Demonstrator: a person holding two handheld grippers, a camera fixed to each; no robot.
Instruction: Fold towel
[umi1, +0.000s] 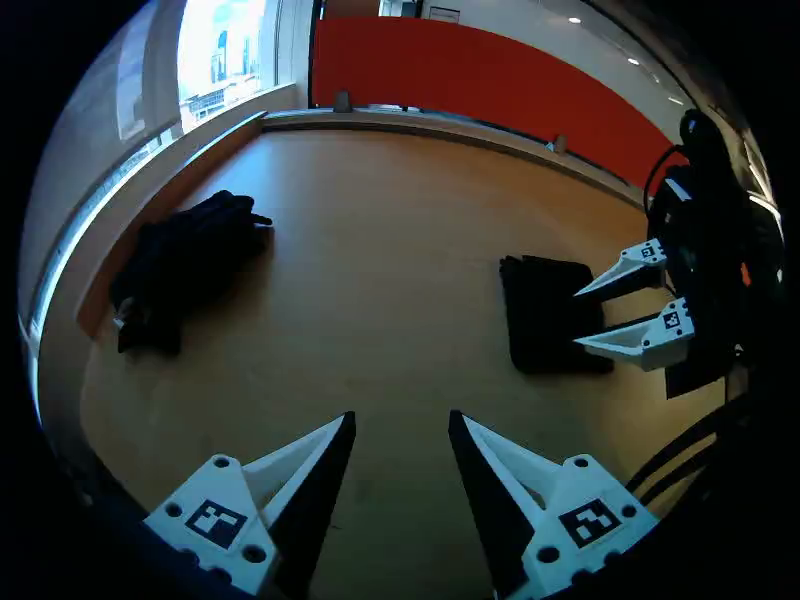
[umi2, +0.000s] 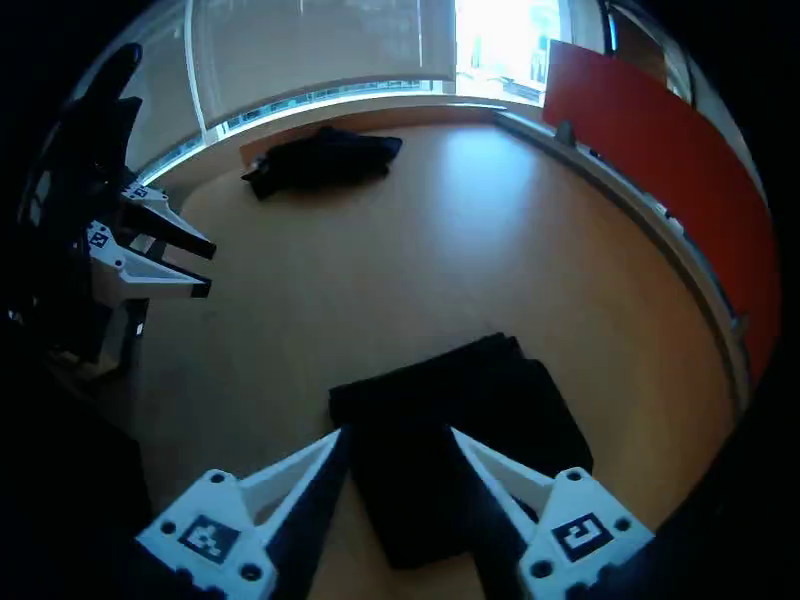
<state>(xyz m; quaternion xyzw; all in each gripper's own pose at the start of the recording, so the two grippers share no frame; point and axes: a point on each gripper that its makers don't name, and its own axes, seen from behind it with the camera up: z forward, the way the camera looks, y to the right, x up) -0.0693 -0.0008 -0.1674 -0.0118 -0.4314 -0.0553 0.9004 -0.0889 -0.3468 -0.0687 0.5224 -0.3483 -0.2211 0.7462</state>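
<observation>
Left gripper (umi1: 400, 440): fingers are spread; nothing is held between them; bare wood of the table (umi1: 400, 250) is seen through the gap; whether the tips touch the wood cannot be told.

Right gripper (umi2: 398, 450): fingers are likewise spread; nothing is pinched; the tips are set over the near edge of the towel (umi2: 470, 400), and dark cloth is seen in the gap between them; contact between tips and cloth cannot be told.

Towel: dark, folded into a flat, roughly rectangular stack; it is laid on the table, on the side nearer the red panel (umi2: 680, 170); one folded edge is seen along its far side.

In the left gripper view, the right gripper is seen at the right, its two white fingers pointed at the towel with the tips at the towel's edge; the left gripper's fingers are kept well apart from the towel.

In the right gripper view, the left gripper is seen at the far left, fingers apart, pointed across the table.

Farther out: a crumpled pile of dark cloth (umi1: 185, 265) is laid near the table's edge by the window (umi1: 220, 50), well apart from the towel; the red panel is stood behind the adjoining edge.
</observation>
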